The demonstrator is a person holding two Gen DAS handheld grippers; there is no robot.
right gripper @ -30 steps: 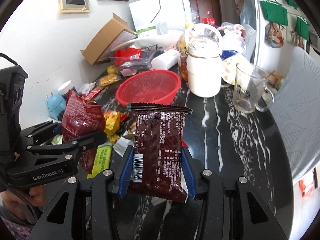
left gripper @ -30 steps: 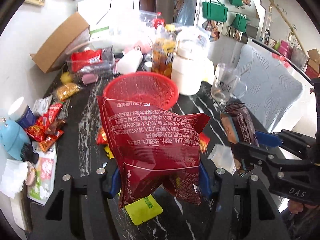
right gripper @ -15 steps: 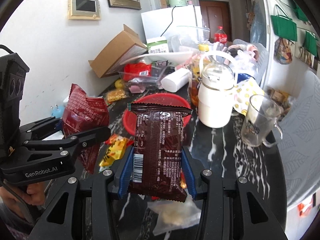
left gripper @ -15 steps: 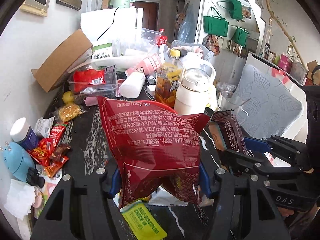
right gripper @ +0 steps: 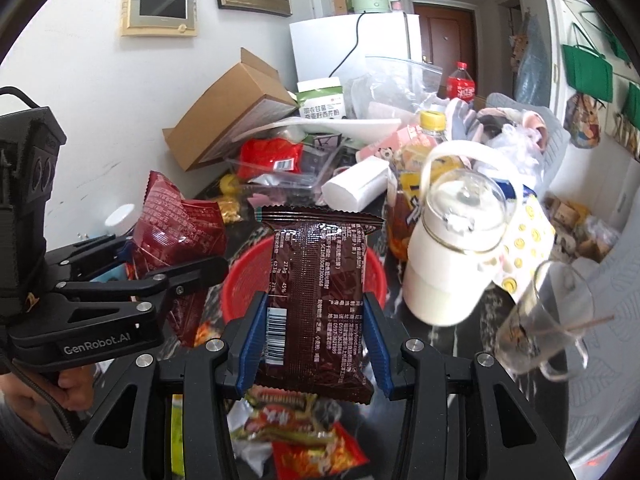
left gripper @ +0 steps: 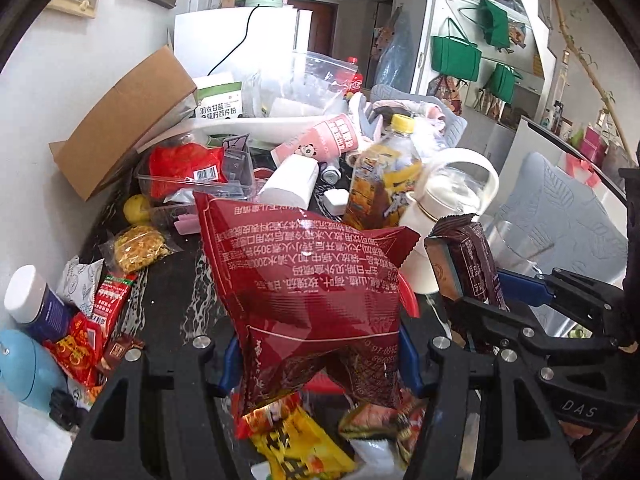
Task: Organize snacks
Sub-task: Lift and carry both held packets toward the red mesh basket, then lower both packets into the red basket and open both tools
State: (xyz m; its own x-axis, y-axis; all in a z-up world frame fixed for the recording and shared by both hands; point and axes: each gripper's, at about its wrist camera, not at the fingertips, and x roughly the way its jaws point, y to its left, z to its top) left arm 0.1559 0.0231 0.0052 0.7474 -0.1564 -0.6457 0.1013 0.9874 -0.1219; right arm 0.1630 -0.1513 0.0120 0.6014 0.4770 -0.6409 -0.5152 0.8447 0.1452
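My left gripper is shut on a large red snack bag, held upright above the dark marble table. My right gripper is shut on a dark brown snack packet, just in front of the red plastic basket. The red bag also shows at the left of the right wrist view, and the brown packet at the right of the left wrist view. In the left wrist view the bag hides most of the basket; only a sliver of its rim shows.
Loose snack packets lie below both grippers. A white jar with a clear lid, a drink bottle and a glass mug stand to the right. A cardboard box, a clear tray and clutter fill the back.
Both grippers have moved forward toward the basket and risen, still holding their packets. The basket is now closer and largely hidden behind the bags.
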